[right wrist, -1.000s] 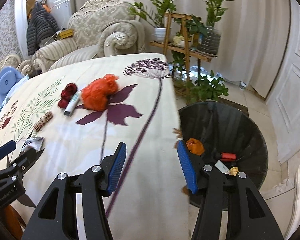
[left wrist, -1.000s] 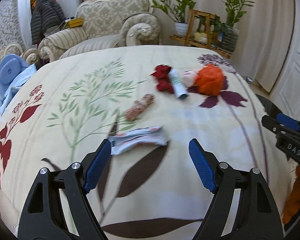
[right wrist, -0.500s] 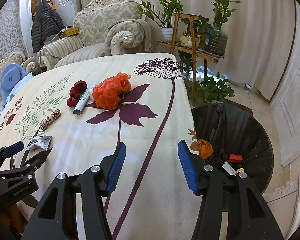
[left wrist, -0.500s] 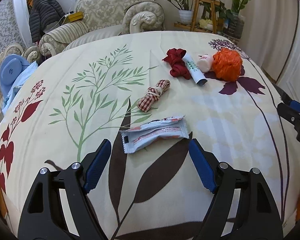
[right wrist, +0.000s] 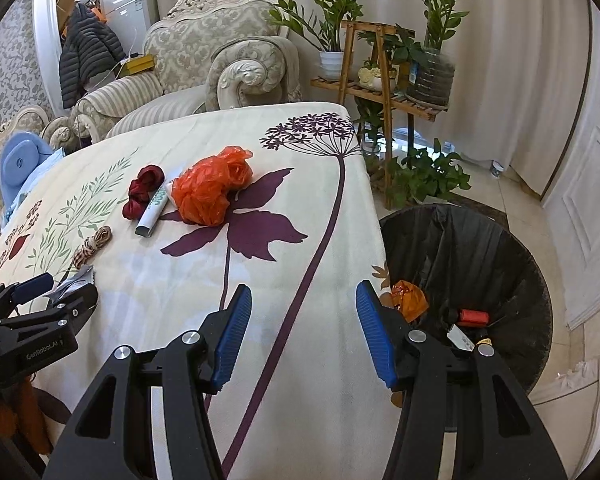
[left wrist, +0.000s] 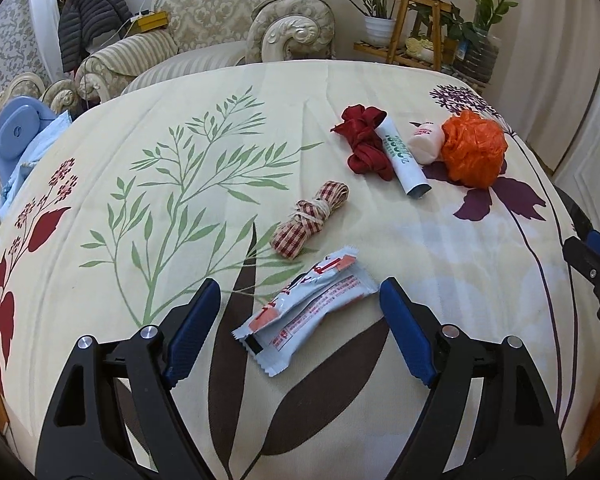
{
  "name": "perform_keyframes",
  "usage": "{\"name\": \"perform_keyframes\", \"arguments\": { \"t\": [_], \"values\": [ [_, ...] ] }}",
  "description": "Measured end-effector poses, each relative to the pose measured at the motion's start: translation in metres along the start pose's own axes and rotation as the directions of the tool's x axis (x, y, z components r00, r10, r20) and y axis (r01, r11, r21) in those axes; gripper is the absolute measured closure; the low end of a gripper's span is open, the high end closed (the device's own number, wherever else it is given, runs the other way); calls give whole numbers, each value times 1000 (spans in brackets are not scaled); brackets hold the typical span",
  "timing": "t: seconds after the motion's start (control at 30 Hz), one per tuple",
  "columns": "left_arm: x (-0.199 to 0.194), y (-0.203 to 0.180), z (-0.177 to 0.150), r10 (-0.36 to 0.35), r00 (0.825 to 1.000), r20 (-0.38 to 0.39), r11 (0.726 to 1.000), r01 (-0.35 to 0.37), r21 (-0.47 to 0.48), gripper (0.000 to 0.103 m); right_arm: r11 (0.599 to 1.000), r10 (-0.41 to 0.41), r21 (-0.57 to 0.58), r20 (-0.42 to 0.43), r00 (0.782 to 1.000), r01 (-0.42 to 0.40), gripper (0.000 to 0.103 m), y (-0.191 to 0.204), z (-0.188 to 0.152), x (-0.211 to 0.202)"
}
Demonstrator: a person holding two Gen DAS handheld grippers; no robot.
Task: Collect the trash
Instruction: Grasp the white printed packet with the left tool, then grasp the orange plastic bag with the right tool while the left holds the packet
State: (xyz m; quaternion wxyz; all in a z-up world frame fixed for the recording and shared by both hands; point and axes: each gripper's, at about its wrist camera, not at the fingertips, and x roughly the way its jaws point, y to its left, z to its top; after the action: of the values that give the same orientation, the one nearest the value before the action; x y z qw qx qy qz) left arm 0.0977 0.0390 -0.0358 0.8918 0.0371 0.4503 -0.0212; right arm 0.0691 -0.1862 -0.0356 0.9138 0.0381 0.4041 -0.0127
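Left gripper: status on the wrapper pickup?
Left gripper open, straddling the white wrapper, no contact yet. Right gripper open, empty, near the bin. Checked ribbon bundle just beyond; nothing blocking.

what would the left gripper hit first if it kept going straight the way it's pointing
Most likely the pale blue snack wrapper, lying on the tablecloth between the open left gripper's fingers; depth is unclear.

A crumpled pale-blue wrapper (left wrist: 306, 312) with red print lies flat on the desk (left wrist: 440, 248). Beyond it lie a checked ribbon bundle (left wrist: 310, 220), a dark red ribbon (left wrist: 362, 144), a white tube (left wrist: 402, 160), a small white bottle (left wrist: 424, 144) and a scrunched orange bag (left wrist: 474, 148). A black-lined bin (right wrist: 480, 248) stands beside the desk.
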Motion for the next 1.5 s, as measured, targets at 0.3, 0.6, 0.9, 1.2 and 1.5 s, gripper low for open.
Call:
{"name": "perform_keyframes", "arguments": {
  "t": [0.3, 0.6, 0.9, 1.2, 1.5],
  "values": [
    [-9, -6, -7, -76, 997, 18, 996, 75, 36, 64, 1000, 4, 0, -4, 1000, -4, 49, 3, 0, 3],
    [-16, -11, -15, -83, 996, 21, 996, 83, 16, 55, 1000, 8, 7, 4, 1000, -8, 49, 3, -2, 1],
    [-11, -10, -4, -83, 996, 23, 997, 83, -3, 50, 1000, 10, 10, 5, 1000, -10, 49, 2, -5, -3],
    [-12, -13, -9, -109, 993, 40, 994, 108, 29, 81, 1000, 13, -8, 11, 1000, -13, 49, 8, -2, -3],
    [-27, 11, -5, -98, 992, 81, 994, 101, -32, 81, 999, 28, -37, 22, 999, -28, 49, 28, 19, 6]
  ]
}}
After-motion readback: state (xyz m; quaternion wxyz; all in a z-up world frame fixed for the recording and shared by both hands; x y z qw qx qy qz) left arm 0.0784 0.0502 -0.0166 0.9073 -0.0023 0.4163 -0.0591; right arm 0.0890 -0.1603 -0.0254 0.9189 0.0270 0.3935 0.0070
